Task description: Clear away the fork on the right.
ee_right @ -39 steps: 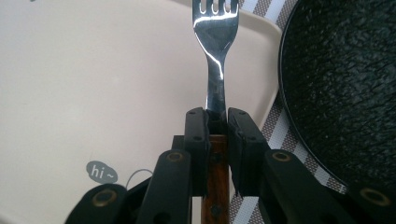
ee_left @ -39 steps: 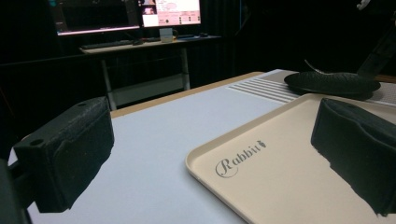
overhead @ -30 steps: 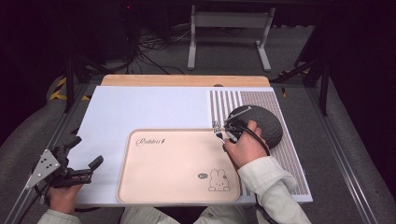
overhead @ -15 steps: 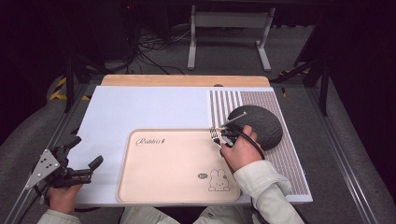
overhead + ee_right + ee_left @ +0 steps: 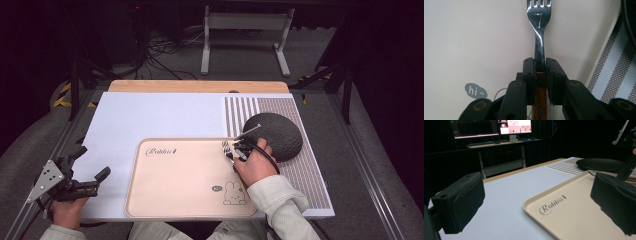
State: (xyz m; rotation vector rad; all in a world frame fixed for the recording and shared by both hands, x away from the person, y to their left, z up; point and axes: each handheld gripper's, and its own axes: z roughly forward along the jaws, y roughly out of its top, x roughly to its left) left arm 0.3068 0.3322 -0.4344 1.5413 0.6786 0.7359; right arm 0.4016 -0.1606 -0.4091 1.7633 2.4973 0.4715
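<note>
Fork (image 5: 539, 37): polished steel tines and neck, brown wooden handle, clenched between the black pads of the right gripper (image 5: 540, 65). It sits over the tray's (image 5: 165, 200) upper right corner, at 9 o'clock of the dark, round, rough-textured plate (image 5: 280, 132). The tray is beige, smooth, round-cornered, printed with script and a rabbit. Left gripper (image 5: 536, 202): jaws released, nothing between them, at the white desk's (image 5: 150, 115) 8 o'clock edge. Striped woven mat (image 5: 310, 175) lies under the plate. Room dark; lit monitors (image 5: 515, 126) behind.
</note>
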